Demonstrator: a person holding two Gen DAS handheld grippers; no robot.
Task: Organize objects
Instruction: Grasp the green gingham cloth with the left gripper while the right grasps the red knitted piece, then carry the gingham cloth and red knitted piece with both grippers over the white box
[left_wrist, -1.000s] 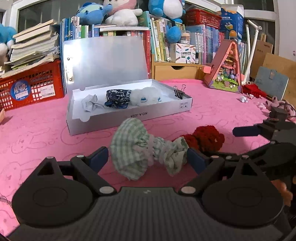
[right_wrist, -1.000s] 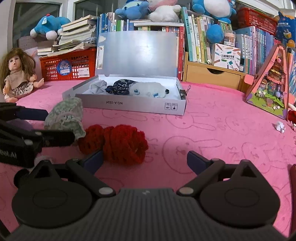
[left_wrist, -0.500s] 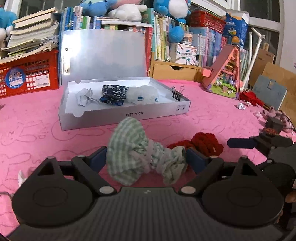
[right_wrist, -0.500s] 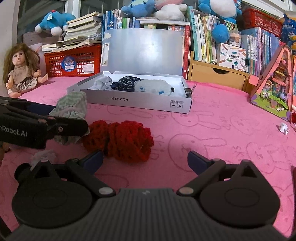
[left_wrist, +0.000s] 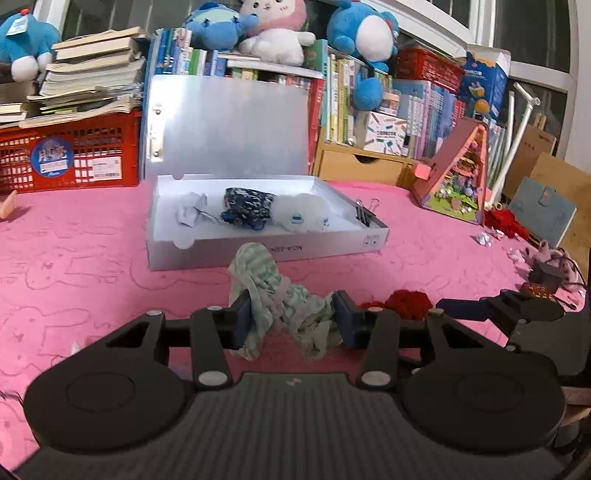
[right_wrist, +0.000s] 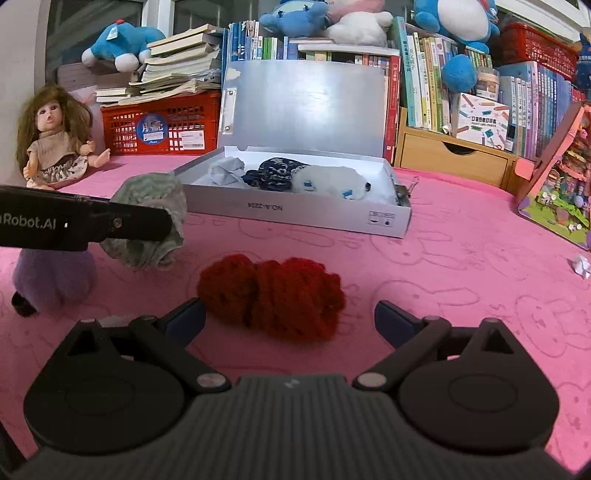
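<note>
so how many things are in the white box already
3, in a row inside the box: a crumpled grey piece at the left, a dark patterned one in the middle, a white fluffy one at the right. More could lie hidden beneath.

My left gripper (left_wrist: 293, 320) pinches a crumpled green-and-white checked cloth garment (left_wrist: 280, 295) at frame centre. A red crocheted yarn piece (right_wrist: 271, 297) lies on pink bedding, lower centre. Above, an open white cardboard box (right_wrist: 295, 216) holds folded clothes.
</note>
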